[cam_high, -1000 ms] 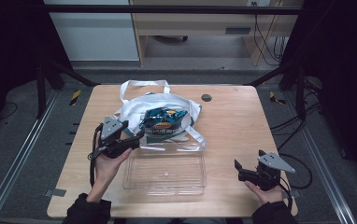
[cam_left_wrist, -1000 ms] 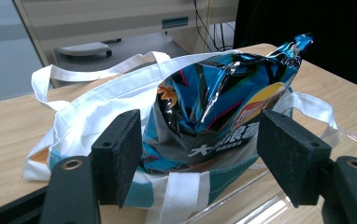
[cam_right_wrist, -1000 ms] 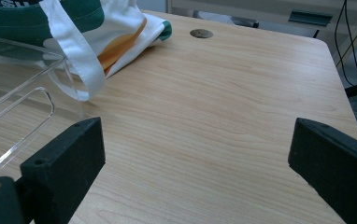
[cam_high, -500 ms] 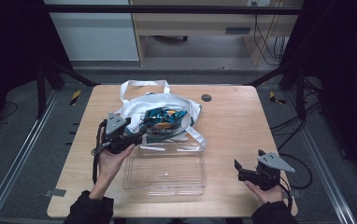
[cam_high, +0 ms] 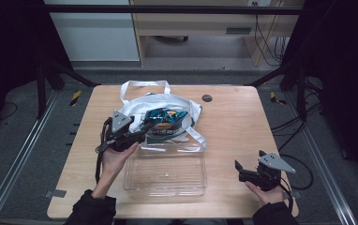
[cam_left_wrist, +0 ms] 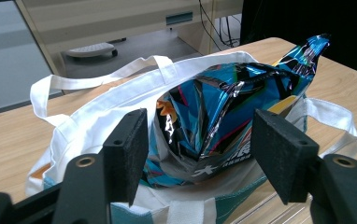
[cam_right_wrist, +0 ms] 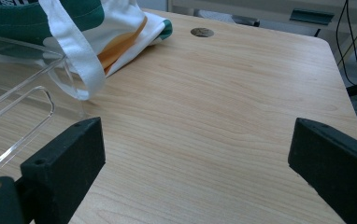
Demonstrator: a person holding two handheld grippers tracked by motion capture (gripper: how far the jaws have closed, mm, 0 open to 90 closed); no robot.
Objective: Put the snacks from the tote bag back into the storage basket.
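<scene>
Lining up on the snack bag

My right gripper (cam_high: pixel 251 174) idles near-right, jaws spread; past the clear tray (cam_high: pixel 165 172), my left gripper (cam_left_wrist: pixel 200 154) straddles the snack bag (cam_left_wrist: pixel 218 121) in the tote (cam_left_wrist: pixel 102 116), jaws spread. I'd pinch mid-foil squarely.

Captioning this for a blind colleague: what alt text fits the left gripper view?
Open black tongs frame a shiny blue snack bag sticking out of a white tote bag on a wooden table. A clear plastic container's edge shows at lower right.
</scene>
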